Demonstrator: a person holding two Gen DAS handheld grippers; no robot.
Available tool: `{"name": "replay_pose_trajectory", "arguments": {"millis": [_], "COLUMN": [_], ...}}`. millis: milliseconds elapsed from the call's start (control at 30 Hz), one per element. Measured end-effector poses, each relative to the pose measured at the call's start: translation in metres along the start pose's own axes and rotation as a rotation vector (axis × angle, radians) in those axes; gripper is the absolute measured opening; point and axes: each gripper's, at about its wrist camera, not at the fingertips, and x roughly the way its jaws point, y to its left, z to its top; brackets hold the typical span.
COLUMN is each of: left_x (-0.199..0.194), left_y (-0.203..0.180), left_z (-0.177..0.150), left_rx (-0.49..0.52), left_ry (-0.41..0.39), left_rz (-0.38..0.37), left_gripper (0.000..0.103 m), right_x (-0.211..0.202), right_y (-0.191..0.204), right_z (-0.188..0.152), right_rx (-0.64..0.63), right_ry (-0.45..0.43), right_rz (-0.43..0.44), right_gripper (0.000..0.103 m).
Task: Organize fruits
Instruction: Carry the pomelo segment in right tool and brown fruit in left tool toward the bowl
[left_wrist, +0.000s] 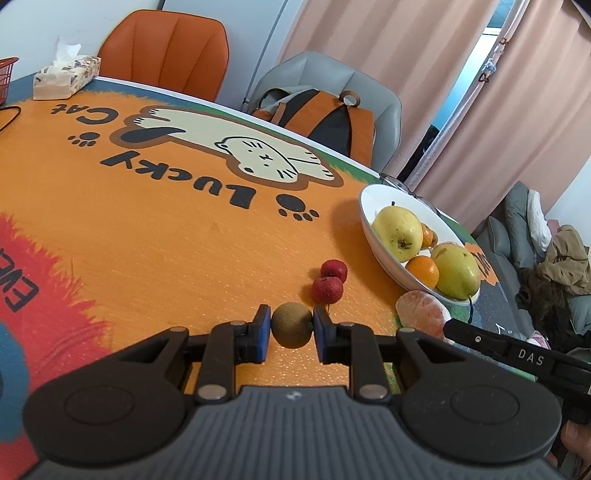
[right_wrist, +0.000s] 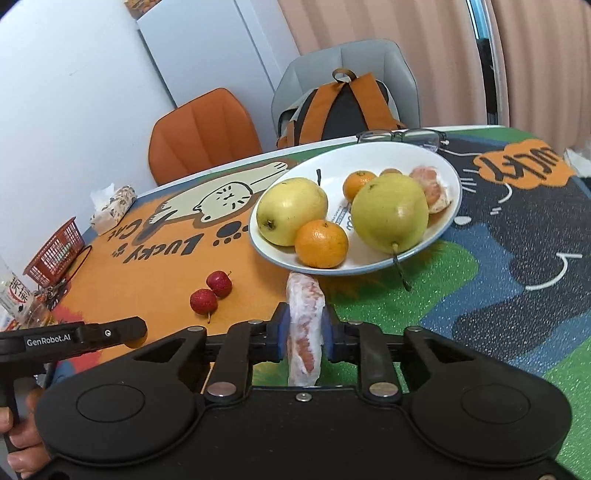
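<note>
Right now L gripper (left_wrist: 292, 326) is pinching a brown longan (left_wrist: 292, 325) near the white bowl (right_wrist: 448, 218); R gripper (right_wrist: 306, 332) is squeezing a peeled pomelo segment (right_wrist: 304, 325) just before the bowl.

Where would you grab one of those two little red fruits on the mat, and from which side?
Take the nearer red fruit across its round body, coming down from above at a slant. Its thin stem sticks out toward the camera and offers too little to pinch. The second red fruit looks to touch it on the far right, so set the jaws across the line between the two, probably clear of that contact.
</note>
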Motion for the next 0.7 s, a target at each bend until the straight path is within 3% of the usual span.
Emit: {"name": "replay_pose_trajectory", "arguments": {"millis": [200, 367, 500, 600, 700], "left_x": [0.002, 0.003, 0.005, 0.006, 0.007], "left_y": [0.002, 0.005, 0.006, 0.007, 0.01], "left_z": [0.0, 0.001, 0.001, 0.001, 0.001], "left_rx": [-0.003, -0.007, -0.01, -0.01, -0.016], "left_ry": [0.004, 0.005, 0.009, 0.011, 0.015], "left_rz": [0.009, 0.018, 0.017, 0.014, 0.016], "left_gripper": [0.023, 0.023, 0.023, 0.023, 0.023], "right_x": [0.004, 0.008, 0.009, 0.016, 0.02], "right_y": [0.004, 0.012, 0.018, 0.018, 0.021], "right_z": [-0.002, -0.004, -0.005, -0.006, -0.009], "right_rx": [-0.015, -0.038, -0.067, -0.08, -0.096], "right_ry": [-0.002, 0.007, 0.012, 0.036, 0.044], "right_rz": [0.012, 0.014, 0.013, -0.024, -0.026], "right_gripper": [0.034, 0.024, 0.025, 0.034, 0.062]}}
